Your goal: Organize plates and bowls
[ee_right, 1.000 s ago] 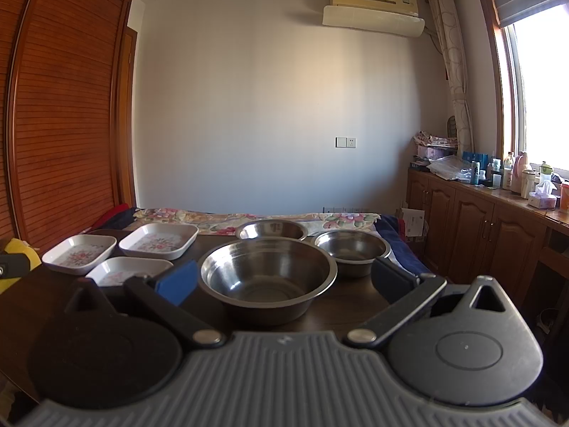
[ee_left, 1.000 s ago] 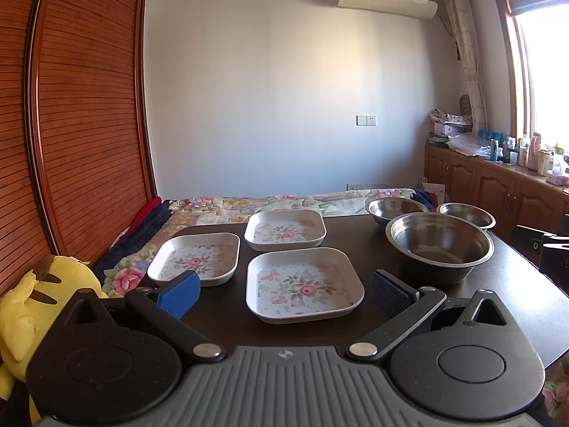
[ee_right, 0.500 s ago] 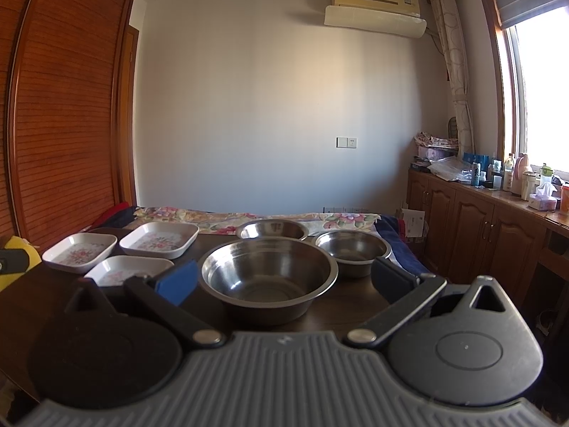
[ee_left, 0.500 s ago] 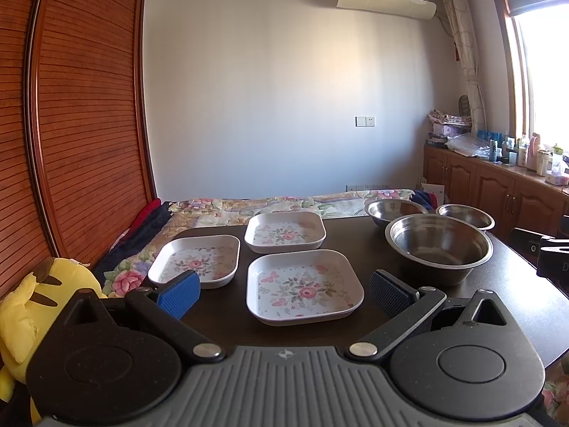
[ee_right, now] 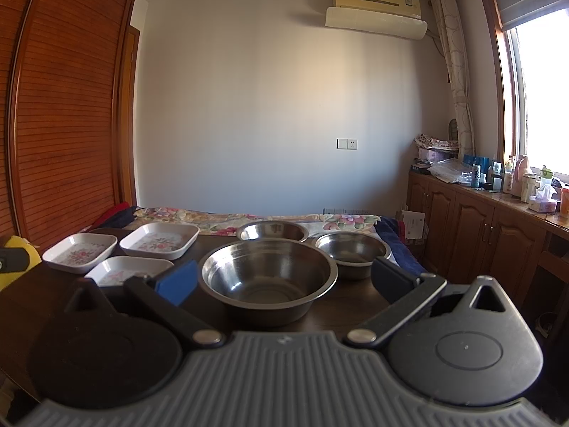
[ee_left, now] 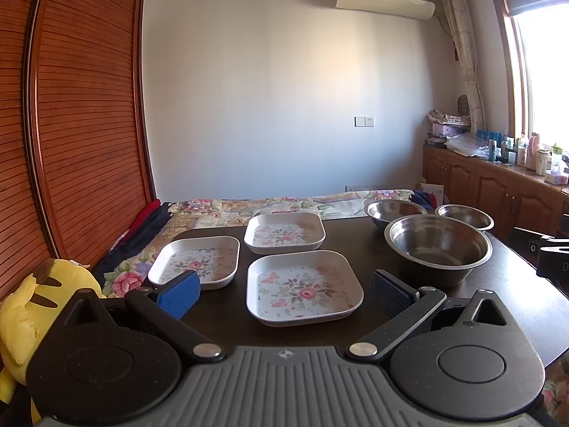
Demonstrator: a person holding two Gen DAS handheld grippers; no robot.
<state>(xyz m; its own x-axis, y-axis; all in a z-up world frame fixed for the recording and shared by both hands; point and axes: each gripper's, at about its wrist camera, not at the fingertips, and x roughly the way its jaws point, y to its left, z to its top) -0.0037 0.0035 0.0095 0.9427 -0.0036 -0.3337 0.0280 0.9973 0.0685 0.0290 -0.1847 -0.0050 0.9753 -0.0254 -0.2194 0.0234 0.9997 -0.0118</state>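
Three square white floral plates lie on the dark table [ee_left: 359, 235]: a near plate [ee_left: 304, 290], a left plate [ee_left: 197, 261] and a far plate [ee_left: 284, 236]. To their right stand a large steel bowl [ee_left: 439, 249] and two small steel bowls [ee_left: 394, 211] [ee_left: 464, 215]. My left gripper [ee_left: 284, 293] hovers open in front of the near plate. My right gripper [ee_right: 282, 279] is open too, facing the large steel bowl [ee_right: 266, 277], with the small bowls [ee_right: 272, 231] [ee_right: 352, 251] behind it. Neither gripper holds anything.
A yellow plush toy [ee_left: 32, 302] sits off the table's left edge. A floral bedspread [ee_left: 270, 206] lies beyond the table. A wooden wardrobe [ee_left: 71, 124] lines the left side, and cabinets [ee_right: 480, 231] with bottles line the right wall.
Both views have barely shifted. The plates and bowls are where they were and both grippers stay open.
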